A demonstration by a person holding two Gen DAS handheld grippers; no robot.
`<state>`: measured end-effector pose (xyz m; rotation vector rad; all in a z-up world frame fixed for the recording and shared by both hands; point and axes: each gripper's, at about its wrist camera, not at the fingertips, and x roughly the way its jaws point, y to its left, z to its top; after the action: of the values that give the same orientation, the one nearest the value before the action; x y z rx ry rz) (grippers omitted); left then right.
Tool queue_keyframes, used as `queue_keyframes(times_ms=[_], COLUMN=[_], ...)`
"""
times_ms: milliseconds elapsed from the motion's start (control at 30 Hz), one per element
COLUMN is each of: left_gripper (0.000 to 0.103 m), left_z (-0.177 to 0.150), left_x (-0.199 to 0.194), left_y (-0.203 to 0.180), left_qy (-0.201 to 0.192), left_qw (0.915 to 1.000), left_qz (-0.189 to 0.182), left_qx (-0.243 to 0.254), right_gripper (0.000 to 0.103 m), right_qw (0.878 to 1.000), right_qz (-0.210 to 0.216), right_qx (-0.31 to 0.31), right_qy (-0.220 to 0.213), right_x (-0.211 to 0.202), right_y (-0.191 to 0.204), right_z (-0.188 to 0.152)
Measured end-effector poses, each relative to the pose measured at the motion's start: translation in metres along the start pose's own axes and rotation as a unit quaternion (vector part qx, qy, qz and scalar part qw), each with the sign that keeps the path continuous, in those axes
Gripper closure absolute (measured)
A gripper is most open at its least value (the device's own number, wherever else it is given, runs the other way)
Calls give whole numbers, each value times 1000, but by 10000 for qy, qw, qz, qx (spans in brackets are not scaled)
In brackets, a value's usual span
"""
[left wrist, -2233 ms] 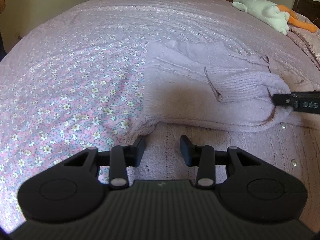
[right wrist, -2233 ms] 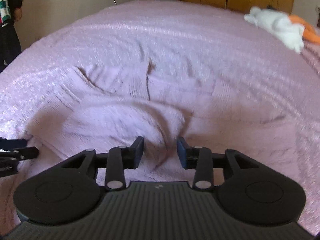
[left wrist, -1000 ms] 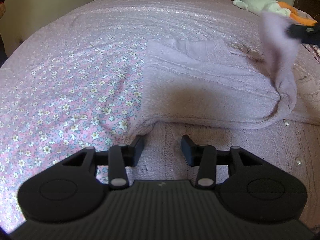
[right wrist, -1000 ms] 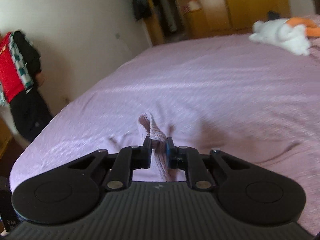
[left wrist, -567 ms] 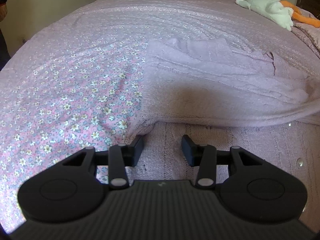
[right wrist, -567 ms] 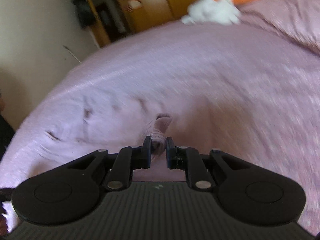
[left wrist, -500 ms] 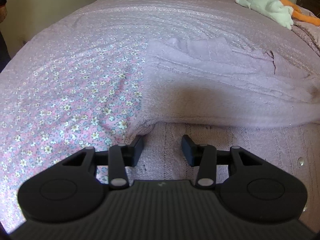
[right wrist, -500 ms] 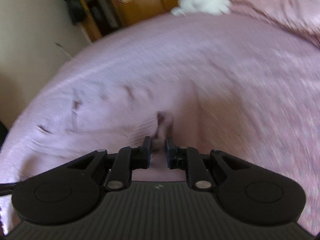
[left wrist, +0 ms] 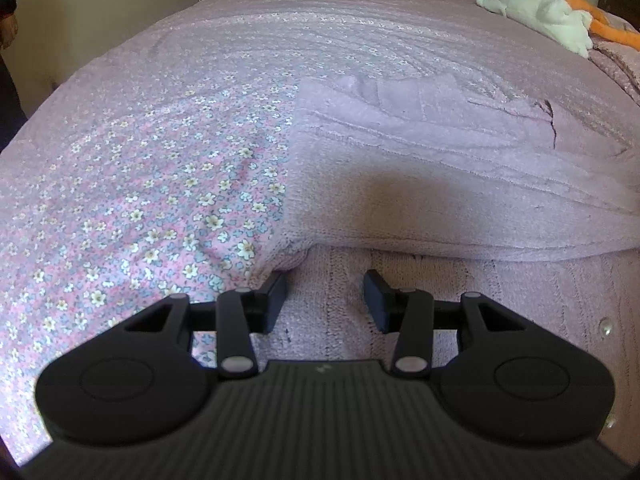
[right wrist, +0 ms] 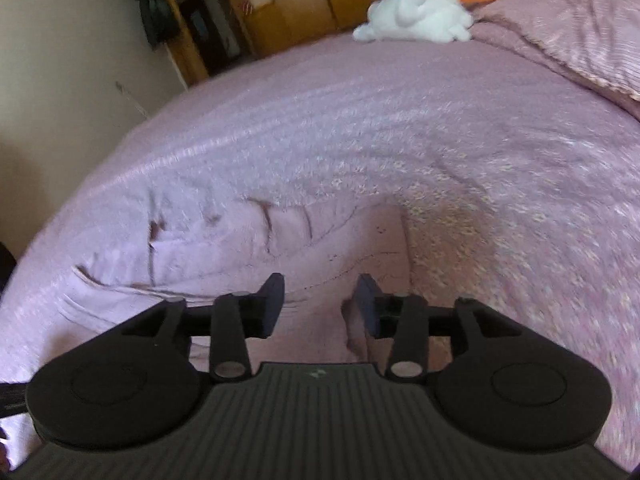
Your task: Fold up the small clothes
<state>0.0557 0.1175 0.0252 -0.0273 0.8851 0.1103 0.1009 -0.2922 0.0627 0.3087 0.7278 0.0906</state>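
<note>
While both claws hang wide open, holding nothing, pale purple sweater (left wrist: 420, 184) lies folded near front edge of bed (left wrist: 320, 40). Left claw (left wrist: 325, 300) low over knit part. Right claw (right wrist: 319, 304) over sweater too. White stuffed toy (left wrist: 536, 12) at far corner.

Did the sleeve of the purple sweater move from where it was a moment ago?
Yes. The sleeve lay folded across the sweater toward the flowery cloth; now it stretches out flat the other way, toward the plush toy. The right gripper has let go.
</note>
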Motion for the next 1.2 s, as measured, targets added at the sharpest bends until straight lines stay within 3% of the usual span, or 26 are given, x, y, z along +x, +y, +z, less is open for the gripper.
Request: queue_keyframes(times_ms=[133, 167, 200, 233, 400, 500, 533, 667, 733, 833, 1033, 1200], left_gripper=[58, 58, 58, 58, 57, 57, 57, 57, 57, 57, 56, 56], left_z=[1, 1, 1, 1, -1, -1, -1, -2, -2, 0, -4, -14], left_x=[0, 0, 0, 0, 0, 0, -1, -2, -1, -4, -22, -44], left_y=[2, 2, 1, 0, -3, -4, -4, -4, -4, -3, 0, -2], left_qy=[6, -2, -13, -24, -59, -86, -92, -124, -130, -109, -59, -73], left_qw=[10000, 10000, 10000, 10000, 9999, 9998, 9998, 9997, 9997, 9999, 10000, 10000], left_qz=[-22, -23, -18, -11, 75, 85, 88, 103, 104, 63, -40, -31], left_qx=[-1, 0, 8, 20, 108, 124, 119, 155, 170, 118, -67, 57], right_gripper=[58, 66, 85, 92, 94, 93, 92, 85, 67, 49, 43, 42], right_qw=[9982, 9977, 9970, 9967, 9892, 9913, 9912, 9907, 9913, 9911, 9928, 9920], right_qz=[-128, -167, -201, -166, -674, -732, -796, -871, -924, -1020, -678, -321], right_qx=[-333, -454, -606, -690, -1168, -1083, -1052, -1040, -936, -852, -907, -1162], right_qy=[487, 477, 432, 380, -582, -122, 109, -42, 0, -91, -400, -377], right_x=[32, 35, 35, 34, 12, 37, 49, 53, 48, 28, -35, -80], right_y=[7, 9, 12, 15, 29, 25, 22, 21, 22, 22, 26, 43], right_z=[-4, -8, -11, -13, -12, -9, -11, -16, -14, -16, -28, -59])
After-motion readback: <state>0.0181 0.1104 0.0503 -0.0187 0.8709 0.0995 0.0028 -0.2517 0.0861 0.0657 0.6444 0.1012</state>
